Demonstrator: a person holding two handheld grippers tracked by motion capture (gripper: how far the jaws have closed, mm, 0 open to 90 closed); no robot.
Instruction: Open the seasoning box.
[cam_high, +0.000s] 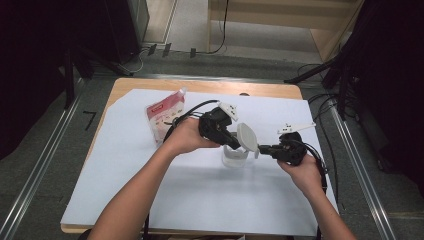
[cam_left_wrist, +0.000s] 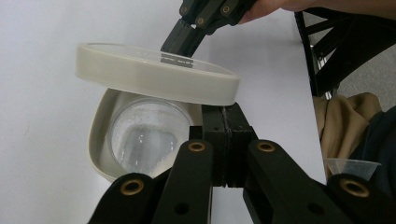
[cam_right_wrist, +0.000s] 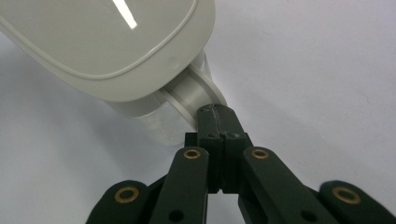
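Both grippers are working a clear container at table centre. Left gripper, jaws closed, is pinching its raised lid; right gripper, from three o'clock, is clamping the hinge tab. We judge opening underway; next, swinging the lid fully back.

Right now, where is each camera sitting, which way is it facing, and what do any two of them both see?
High view: above the person's side, looking forward and down on the table; both forearms, left claw, right claw.
Left gripper view: rides the left claw, facing the raised lid and open container; the right claw beyond.
Right gripper view: rides the right claw, shut by the lid's hinge.
Shared: all see the lid.
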